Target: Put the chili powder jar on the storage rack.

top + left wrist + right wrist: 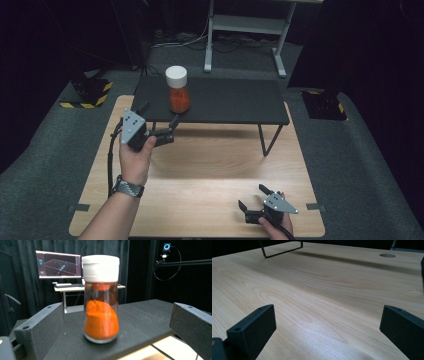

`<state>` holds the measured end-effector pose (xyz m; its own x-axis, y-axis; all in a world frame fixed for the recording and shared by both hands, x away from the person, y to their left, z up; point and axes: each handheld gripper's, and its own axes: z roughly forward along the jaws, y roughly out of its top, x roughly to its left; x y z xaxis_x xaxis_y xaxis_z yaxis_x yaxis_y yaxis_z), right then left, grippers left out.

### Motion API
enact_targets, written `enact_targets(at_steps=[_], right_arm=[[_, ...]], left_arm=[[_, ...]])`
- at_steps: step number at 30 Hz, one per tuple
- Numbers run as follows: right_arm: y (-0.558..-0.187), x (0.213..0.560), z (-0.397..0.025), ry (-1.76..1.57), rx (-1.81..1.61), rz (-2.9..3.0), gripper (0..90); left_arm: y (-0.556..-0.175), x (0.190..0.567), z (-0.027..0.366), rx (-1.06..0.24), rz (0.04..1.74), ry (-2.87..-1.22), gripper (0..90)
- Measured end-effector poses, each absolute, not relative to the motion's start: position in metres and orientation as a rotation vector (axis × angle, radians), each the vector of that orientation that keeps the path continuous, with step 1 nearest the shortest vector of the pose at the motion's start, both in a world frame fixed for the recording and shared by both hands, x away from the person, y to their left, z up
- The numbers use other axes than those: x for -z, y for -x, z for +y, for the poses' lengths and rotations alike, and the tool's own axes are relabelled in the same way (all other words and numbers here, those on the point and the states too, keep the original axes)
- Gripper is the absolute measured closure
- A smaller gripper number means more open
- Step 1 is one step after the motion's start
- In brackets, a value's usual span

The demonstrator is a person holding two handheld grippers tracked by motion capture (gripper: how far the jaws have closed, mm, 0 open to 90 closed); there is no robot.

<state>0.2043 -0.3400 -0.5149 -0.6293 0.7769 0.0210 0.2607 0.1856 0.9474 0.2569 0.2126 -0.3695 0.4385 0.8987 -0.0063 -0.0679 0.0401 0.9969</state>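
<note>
Jar (pixel 177 90): upright on black shelf (pixel 225 102), orange powder, white lid.
Left gripper (pixel 159 116): jaws wide, seemingly flanking jar, not touching.
Right gripper (pixel 254 197): jaws wide, empty, over table (pixel 210 175).

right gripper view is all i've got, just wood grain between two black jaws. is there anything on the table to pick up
Observer: Yes. A clear glass jar with a white cap and orange powder stands upright on a black raised shelf at the far side of the light wooden table.
Operator: is the other gripper near it
Observer: The left gripper is right at the shelf's front edge, jaws open, with the jar between them in the left gripper view.
Operator: touching it
Observer: No. A gap shows on both sides of the jar.
Operator: and where's mine
Observer: The right gripper sits open, low at the table's near right corner.
</note>
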Motion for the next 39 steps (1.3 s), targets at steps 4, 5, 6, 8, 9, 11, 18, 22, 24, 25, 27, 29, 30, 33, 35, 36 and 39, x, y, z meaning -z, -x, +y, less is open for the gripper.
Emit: enact_targets(at_steps=[4, 5, 6, 8, 9, 11, 18, 22, 24, 25, 27, 29, 30, 33, 35, 36, 39], right_arm=[[-0.204, 0.515, -0.34, -0.972, -1.447, 1.994, 0.4], [-0.204, 0.515, -0.34, -0.972, -1.447, 1.993, 0.4], [-0.204, 0.515, -0.339, -0.972, -1.446, 1.993, 0.4], [-0.204, 0.515, -0.339, -0.971, -1.445, 1.993, 0.3], [-0.204, 0.515, -0.339, -0.971, -1.445, 1.993, 0.3], [-0.204, 0.515, -0.339, -0.97, -1.445, 1.991, 0.4], [-0.203, 0.515, -0.339, -0.967, -1.445, 1.991, 0.4], [-0.203, 0.516, -0.339, -0.968, -1.448, 1.987, 0.3], [-0.203, 0.516, -0.34, -0.968, -1.45, 1.986, 0.4], [-0.203, 0.516, -0.34, -0.969, -1.451, 1.984, 0.4], [-0.202, 0.517, -0.341, -0.961, -1.46, 1.981, 0.4], [-0.203, 0.517, -0.34, -0.964, -1.456, 1.985, 0.4], [-0.203, 0.517, -0.34, -0.964, -1.456, 1.985, 0.4], [-0.203, 0.517, -0.34, -0.965, -1.457, 1.983, 0.4], [-0.203, 0.517, -0.34, -0.964, -1.456, 1.981, 0.3], [-0.202, 0.517, -0.34, -0.963, -1.456, 1.981, 0.4], [-0.202, 0.517, -0.34, -0.964, -1.454, 1.98, 0.4]], left_arm=[[-0.241, 0.384, 0.218, -0.898, 0.814, -1.337, 0.4], [-0.238, 0.388, 0.22, -0.892, 0.809, -1.338, 0.4], [-0.234, 0.392, 0.222, -0.889, 0.807, -1.344, 0.4], [-0.225, 0.406, 0.228, -0.882, 0.805, -1.347, 0.4], [-0.225, 0.406, 0.228, -0.882, 0.805, -1.347, 0.4], [-0.219, 0.417, 0.233, -0.87, 0.799, -1.337, 0.4], [-0.195, 0.46, 0.25, -0.826, 0.799, -1.356, 0.4], [-0.182, 0.483, 0.259, -0.804, 0.823, -1.367, 0.4], [-0.176, 0.493, 0.263, -0.802, 0.836, -1.375, 0.4], [-0.174, 0.497, 0.265, -0.797, 0.844, -1.381, 0.4], [-0.167, 0.507, 0.271, -0.784, 0.867, -1.401, 0.4], [-0.163, 0.512, 0.274, -0.776, 0.882, -1.41, 0.4], [-0.163, 0.512, 0.274, -0.776, 0.882, -1.41, 0.4], [-0.158, 0.519, 0.276, -0.757, 0.905, -1.426, 0.4], [-0.156, 0.524, 0.276, -0.748, 0.918, -1.428, 0.4], [-0.155, 0.525, 0.276, -0.741, 0.925, -1.441, 0.4], [-0.154, 0.529, 0.275, -0.723, 0.944, -1.467, 0.4]])
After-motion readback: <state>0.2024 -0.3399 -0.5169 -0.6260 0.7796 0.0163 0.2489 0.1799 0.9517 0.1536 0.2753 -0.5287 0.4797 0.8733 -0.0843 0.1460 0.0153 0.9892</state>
